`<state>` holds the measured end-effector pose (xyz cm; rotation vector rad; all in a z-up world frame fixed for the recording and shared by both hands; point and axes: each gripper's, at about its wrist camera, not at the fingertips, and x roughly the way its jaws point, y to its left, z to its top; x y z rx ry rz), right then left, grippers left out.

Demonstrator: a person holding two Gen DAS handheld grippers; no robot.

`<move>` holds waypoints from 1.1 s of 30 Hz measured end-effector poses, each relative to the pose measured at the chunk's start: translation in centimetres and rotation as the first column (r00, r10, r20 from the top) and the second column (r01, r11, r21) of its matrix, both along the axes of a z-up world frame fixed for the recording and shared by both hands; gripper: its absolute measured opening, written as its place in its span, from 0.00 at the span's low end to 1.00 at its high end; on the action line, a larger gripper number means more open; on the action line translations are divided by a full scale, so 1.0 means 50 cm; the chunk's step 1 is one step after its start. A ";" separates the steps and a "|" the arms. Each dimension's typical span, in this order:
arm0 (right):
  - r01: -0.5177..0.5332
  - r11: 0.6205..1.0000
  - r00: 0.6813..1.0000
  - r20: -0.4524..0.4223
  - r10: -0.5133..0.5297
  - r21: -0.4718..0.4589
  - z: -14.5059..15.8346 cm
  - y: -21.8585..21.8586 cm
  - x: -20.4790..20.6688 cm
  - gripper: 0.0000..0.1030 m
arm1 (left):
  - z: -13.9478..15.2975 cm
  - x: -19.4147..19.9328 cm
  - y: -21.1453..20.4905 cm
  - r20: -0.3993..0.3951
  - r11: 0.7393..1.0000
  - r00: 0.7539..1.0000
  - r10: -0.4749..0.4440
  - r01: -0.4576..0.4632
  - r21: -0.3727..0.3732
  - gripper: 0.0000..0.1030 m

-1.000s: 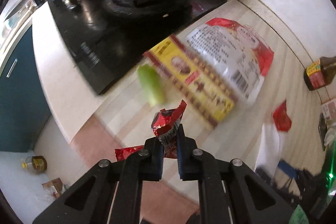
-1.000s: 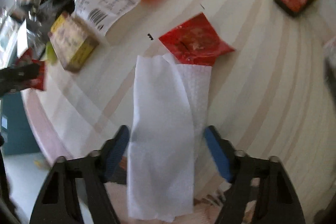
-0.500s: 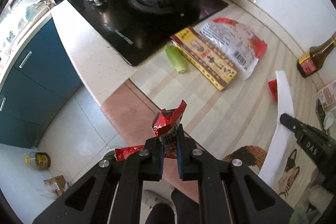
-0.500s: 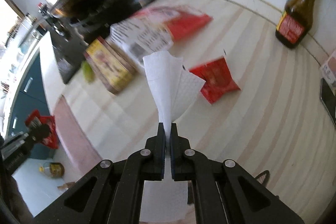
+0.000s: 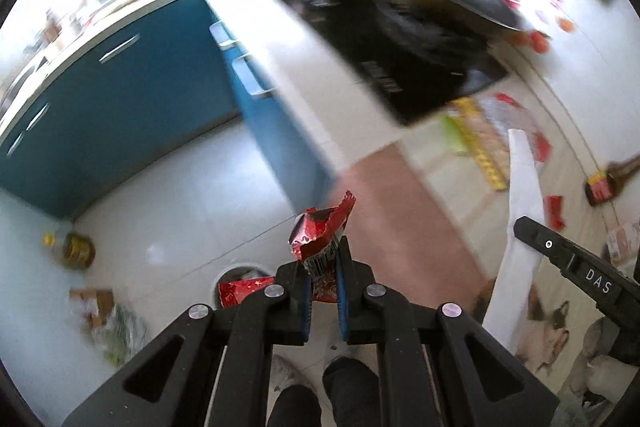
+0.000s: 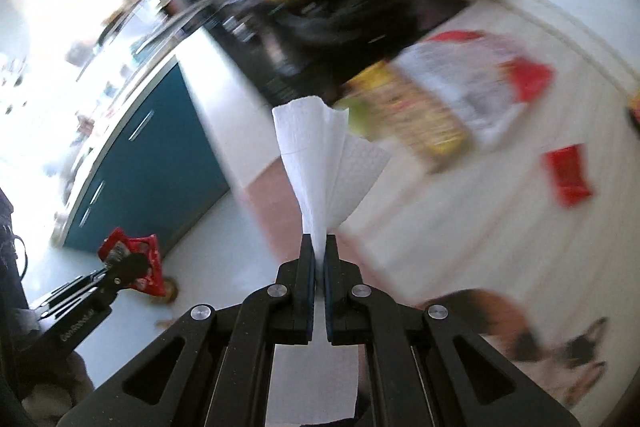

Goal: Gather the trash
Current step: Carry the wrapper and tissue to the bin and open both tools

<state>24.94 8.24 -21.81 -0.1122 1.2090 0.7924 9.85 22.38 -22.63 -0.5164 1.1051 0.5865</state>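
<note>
On my left, my left gripper [image 5: 323, 269] has its jaws clamped on a crumpled red wrapper [image 5: 320, 235], held out over the pale floor [image 5: 168, 195] and clear of the desk [image 5: 460, 167]. Just below the jaws I see the round mouth of what I take to be a bin [image 5: 240, 273], with another red scrap lying in it. The wrapper is light and springy; if I let go while the bin sits off to the left of my jaws, I judge it flutters onto the floor instead.

On my right, my right gripper [image 6: 319, 259] is pinched tight on a folded white paper towel [image 6: 320, 163], which fans out above the jaws and hangs loose below them. The grip is on a thin pleat only, so a quick swing may pull the sheet free, and the trailing end could snag on the desk edge.

Further right, still lying on the desk, are a red packet [image 6: 566, 179], a large printed bag [image 6: 472, 87] and a yellow box [image 6: 408, 111]. The view is blurred, so I cannot tell their exact lie; reaching back carelessly could knock the sauce bottle [image 5: 608, 181] over.
</note>
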 end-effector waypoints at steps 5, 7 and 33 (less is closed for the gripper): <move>-0.142 0.990 0.987 -0.074 0.140 -0.017 -0.084 0.140 -0.106 0.03 | -0.072 -0.135 0.089 -0.054 0.987 0.986 0.155 -0.157 -0.030 0.07; -0.193 0.980 0.978 -0.088 0.189 -0.044 -0.130 0.189 -0.154 0.03 | -0.115 -0.189 0.119 -0.078 0.976 0.975 0.210 -0.214 -0.049 0.07; -0.509 0.783 0.796 -0.541 0.270 -0.357 -1.240 0.407 -0.361 0.06 | -1.141 -0.431 0.278 -0.376 0.678 0.861 0.343 -0.504 -0.535 0.22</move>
